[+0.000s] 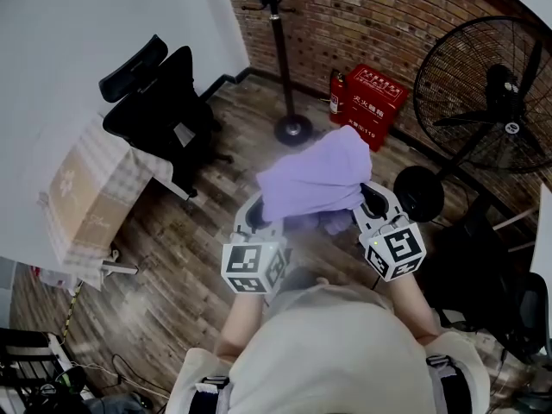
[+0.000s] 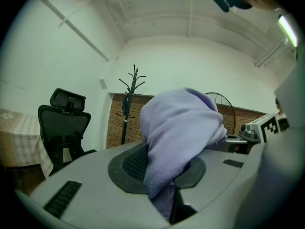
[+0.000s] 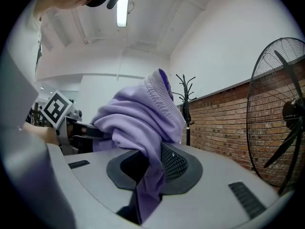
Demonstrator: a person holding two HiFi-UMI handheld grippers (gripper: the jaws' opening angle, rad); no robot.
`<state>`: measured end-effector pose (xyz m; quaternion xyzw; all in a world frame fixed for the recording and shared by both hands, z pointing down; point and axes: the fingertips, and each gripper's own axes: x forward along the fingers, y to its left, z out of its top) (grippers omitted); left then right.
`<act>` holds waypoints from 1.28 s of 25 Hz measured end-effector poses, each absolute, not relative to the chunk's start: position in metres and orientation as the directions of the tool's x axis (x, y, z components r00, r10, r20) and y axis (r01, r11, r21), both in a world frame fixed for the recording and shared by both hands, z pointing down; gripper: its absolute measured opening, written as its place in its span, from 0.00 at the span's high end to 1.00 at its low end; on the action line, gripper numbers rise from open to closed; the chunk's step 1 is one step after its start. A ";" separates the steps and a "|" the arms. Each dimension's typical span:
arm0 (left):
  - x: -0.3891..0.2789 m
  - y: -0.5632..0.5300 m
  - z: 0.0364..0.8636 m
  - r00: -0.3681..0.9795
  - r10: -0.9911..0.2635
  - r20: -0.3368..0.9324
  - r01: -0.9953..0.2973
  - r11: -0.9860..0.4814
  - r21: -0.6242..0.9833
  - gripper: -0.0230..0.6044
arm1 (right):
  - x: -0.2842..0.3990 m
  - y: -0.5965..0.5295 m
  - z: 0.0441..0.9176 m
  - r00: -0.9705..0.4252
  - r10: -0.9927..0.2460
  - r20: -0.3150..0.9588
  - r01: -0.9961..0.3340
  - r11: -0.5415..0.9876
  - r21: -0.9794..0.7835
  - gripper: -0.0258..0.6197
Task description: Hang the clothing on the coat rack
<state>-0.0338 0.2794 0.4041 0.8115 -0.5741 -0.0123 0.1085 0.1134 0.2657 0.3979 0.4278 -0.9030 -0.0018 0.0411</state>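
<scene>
Bunched lilac fleece garment (image 1: pixel 315 179), ribbed hem up, pinched by left gripper (image 1: pixel 257 216) and right gripper (image 1: pixel 373 202). Black pole coat rack (image 1: pixel 282 59) at 12 o'clock, top cropped.

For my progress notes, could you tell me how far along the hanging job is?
Done: purple garment lifted off the floor. In hand: left gripper and right gripper both shut on it. Left: carry it to the coat rack by the brick wall and hang it.
</scene>
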 end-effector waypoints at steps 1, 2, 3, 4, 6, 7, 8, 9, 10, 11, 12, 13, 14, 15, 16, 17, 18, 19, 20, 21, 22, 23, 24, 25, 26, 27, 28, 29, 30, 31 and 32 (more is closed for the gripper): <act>-0.033 0.280 0.404 0.339 -0.935 0.105 -0.929 -0.316 0.191 0.86 | 0.114 0.266 0.398 -0.633 -0.770 0.075 -0.770 0.637 0.035 0.88; -0.032 0.280 0.403 0.338 -0.935 0.106 -0.930 -0.314 0.192 0.86 | 0.115 0.265 0.399 -0.636 -0.768 0.076 -0.768 0.640 0.031 0.88; -0.031 0.281 0.403 0.337 -0.936 0.106 -0.930 -0.313 0.193 0.86 | 0.115 0.265 0.398 -0.640 -0.765 0.076 -0.765 0.643 0.027 0.88; -0.031 0.281 0.402 0.335 -0.936 0.105 -0.930 -0.311 0.194 0.86 | 0.115 0.264 0.398 -0.643 -0.762 0.074 -0.763 0.646 0.023 0.88; -0.033 0.279 0.400 0.330 -0.938 0.102 -0.932 -0.307 0.194 0.86 | 0.113 0.262 0.397 -0.647 -0.759 0.068 -0.760 0.650 0.018 0.88; -0.034 0.278 0.399 0.328 -0.939 0.101 -0.932 -0.304 0.195 0.86 | 0.112 0.261 0.396 -0.649 -0.758 0.066 -0.759 0.651 0.017 0.88; -0.035 0.277 0.399 0.326 -0.940 0.099 -0.933 -0.303 0.196 0.86 | 0.111 0.259 0.396 -0.651 -0.757 0.066 -0.757 0.653 0.016 0.88; -0.035 0.275 0.399 0.324 -0.941 0.097 -0.933 -0.301 0.197 0.86 | 0.111 0.258 0.396 -0.652 -0.755 0.066 -0.756 0.654 0.017 0.88; -0.035 0.273 0.399 0.323 -0.942 0.096 -0.933 -0.300 0.198 0.86 | 0.111 0.256 0.396 -0.653 -0.755 0.066 -0.755 0.655 0.019 0.88; -0.034 0.270 0.399 0.322 -0.942 0.095 -0.934 -0.299 0.197 0.86 | 0.112 0.253 0.396 -0.653 -0.755 0.066 -0.755 0.655 0.020 0.88; -0.033 0.266 0.398 0.322 -0.942 0.094 -0.933 -0.299 0.197 0.86 | 0.113 0.249 0.395 -0.652 -0.755 0.066 -0.756 0.655 0.022 0.88; -0.032 0.263 0.398 0.323 -0.942 0.094 -0.933 -0.300 0.198 0.86 | 0.114 0.245 0.395 -0.651 -0.756 0.067 -0.756 0.654 0.022 0.88; -0.031 0.259 0.399 0.324 -0.941 0.094 -0.932 -0.301 0.200 0.86 | 0.115 0.242 0.395 -0.650 -0.757 0.067 -0.758 0.652 0.021 0.88; -0.030 0.255 0.399 0.325 -0.941 0.094 -0.932 -0.302 0.202 0.86 | 0.115 0.238 0.396 -0.649 -0.758 0.068 -0.759 0.651 0.019 0.88; -0.031 0.250 0.400 0.326 -0.941 0.094 -0.931 -0.302 0.204 0.86 | 0.115 0.233 0.397 -0.648 -0.759 0.068 -0.760 0.650 0.016 0.88; -0.031 0.244 0.401 0.327 -0.941 0.094 -0.931 -0.302 0.206 0.86 | 0.114 0.228 0.399 -0.647 -0.759 0.069 -0.760 0.650 0.013 0.88; -0.031 0.238 0.402 0.327 -0.940 0.094 -0.930 -0.303 0.208 0.86 | 0.113 0.223 0.401 -0.647 -0.759 0.071 -0.761 0.649 0.009 0.88; -0.032 0.232 0.404 0.328 -0.940 0.095 -0.930 -0.303 0.210 0.86 | 0.113 0.216 0.404 -0.647 -0.759 0.074 -0.761 0.649 0.005 0.88; -0.032 0.225 0.406 0.329 -0.940 0.097 -0.929 -0.303 0.211 0.86 | 0.113 0.210 0.406 -0.646 -0.759 0.077 -0.761 0.648 0.000 0.88; -0.032 0.218 0.407 0.330 -0.939 0.099 -0.929 -0.304 0.212 0.86 | 0.112 0.203 0.407 -0.646 -0.760 0.080 -0.762 0.647 -0.003 0.88; -0.032 0.211 0.409 0.331 -0.938 0.102 -0.928 -0.304 0.213 0.86 | 0.112 0.196 0.408 -0.645 -0.760 0.082 -0.763 0.646 -0.005 0.88; -0.032 0.203 0.410 0.332 -0.937 0.104 -0.928 -0.305 0.214 0.86 | 0.112 0.189 0.409 -0.644 -0.760 0.084 -0.763 0.646 -0.006 0.88; -0.033 0.195 0.410 0.333 -0.937 0.105 -0.928 -0.306 0.214 0.86 | 0.111 0.181 0.410 -0.644 -0.760 0.087 -0.763 0.646 -0.007 0.88; -0.034 0.187 0.411 0.334 -0.937 0.105 -0.927 -0.307 0.214 0.86 | 0.110 0.173 0.411 -0.644 -0.760 0.088 -0.763 0.646 -0.006 0.88; -0.036 0.178 0.411 0.334 -0.937 0.104 -0.928 -0.307 0.214 0.86 | 0.109 0.164 0.411 -0.644 -0.760 0.089 -0.763 0.646 -0.004 0.87; -0.037 0.168 0.411 0.334 -0.937 0.103 -0.927 -0.307 0.214 0.86 | 0.108 0.155 0.411 -0.643 -0.761 0.090 -0.764 0.645 -0.002 0.87; -0.038 0.159 0.411 0.334 -0.937 0.103 -0.927 -0.307 0.214 0.86 | 0.107 0.146 0.411 -0.642 -0.762 0.090 -0.765 0.644 0.000 0.87; -0.039 0.149 0.411 0.335 -0.936 0.103 -0.927 -0.308 0.215 0.86 | 0.106 0.136 0.410 -0.640 -0.763 0.091 -0.766 0.643 0.001 0.87; -0.040 0.139 0.411 0.337 -0.936 0.103 -0.926 -0.309 0.216 0.86 | 0.105 0.127 0.409 -0.639 -0.764 0.092 -0.767 0.641 0.004 0.87; -0.042 0.130 0.410 0.338 -0.935 0.103 -0.925 -0.311 0.217 0.86 | 0.103 0.118 0.408 -0.637 -0.765 0.094 -0.768 0.640 0.007 0.87; -0.044 0.120 0.409 0.339 -0.935 0.103 -0.925 -0.312 0.217 0.86 | 0.101 0.109 0.407 -0.635 -0.766 0.096 -0.769 0.639 0.010 0.87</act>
